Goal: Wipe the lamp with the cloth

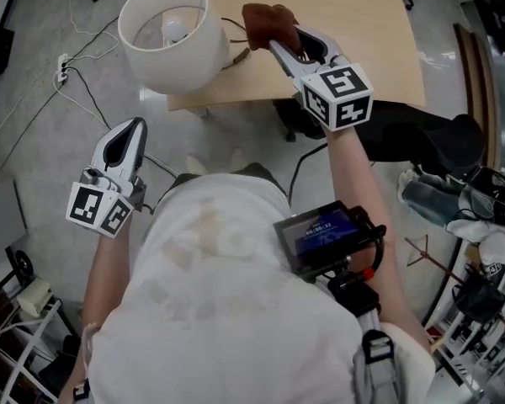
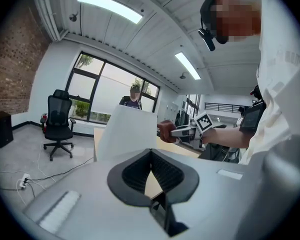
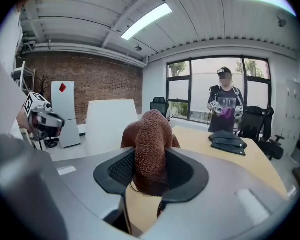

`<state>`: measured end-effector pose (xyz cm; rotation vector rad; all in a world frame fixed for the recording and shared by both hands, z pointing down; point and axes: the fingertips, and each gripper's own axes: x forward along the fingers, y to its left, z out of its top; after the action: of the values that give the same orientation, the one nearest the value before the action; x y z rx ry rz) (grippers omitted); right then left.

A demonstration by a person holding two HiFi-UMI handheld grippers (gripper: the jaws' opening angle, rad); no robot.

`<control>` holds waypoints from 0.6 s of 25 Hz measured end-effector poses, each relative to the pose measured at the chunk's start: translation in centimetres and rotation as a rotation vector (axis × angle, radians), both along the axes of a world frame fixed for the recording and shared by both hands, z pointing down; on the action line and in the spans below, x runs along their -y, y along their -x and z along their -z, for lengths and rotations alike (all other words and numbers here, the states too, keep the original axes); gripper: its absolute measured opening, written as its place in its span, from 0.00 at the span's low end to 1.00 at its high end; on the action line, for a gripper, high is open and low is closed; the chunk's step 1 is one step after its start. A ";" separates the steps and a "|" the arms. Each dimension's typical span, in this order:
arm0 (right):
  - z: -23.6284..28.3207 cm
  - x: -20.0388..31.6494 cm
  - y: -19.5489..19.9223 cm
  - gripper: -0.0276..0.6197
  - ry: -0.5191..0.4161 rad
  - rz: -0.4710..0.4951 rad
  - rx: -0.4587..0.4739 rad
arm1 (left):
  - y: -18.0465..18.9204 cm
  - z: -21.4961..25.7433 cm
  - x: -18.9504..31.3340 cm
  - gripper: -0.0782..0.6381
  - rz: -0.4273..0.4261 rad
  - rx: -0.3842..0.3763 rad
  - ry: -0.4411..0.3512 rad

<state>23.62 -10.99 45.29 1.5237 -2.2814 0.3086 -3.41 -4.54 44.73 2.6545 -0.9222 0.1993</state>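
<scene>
Bright, even light from ceiling strip lights (image 2: pixel 110 6) and big windows (image 3: pixel 179 86); gripper views bend at edges, corners black

lamp shade (image 1: pixel 164 32) blocks the table (image 1: pixel 362 23) corner; right half open.

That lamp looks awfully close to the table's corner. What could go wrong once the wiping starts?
1. The lamp stands by the corner of the table, and the left tool is well away from it. A firm push from the cloth in the right tool might slide or tip it off.
2. The thin cord beside the cloth could snag.
</scene>
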 end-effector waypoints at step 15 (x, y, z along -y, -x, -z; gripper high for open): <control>-22.5 -2.3 -3.9 0.32 0.496 -0.010 -0.168 | -3.5 -0.2 -3.0 0.11 0.064 0.076 0.046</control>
<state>27.48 -8.72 67.83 1.2495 -1.8832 0.6655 0.08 -1.49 44.94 2.5872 -1.0130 0.3043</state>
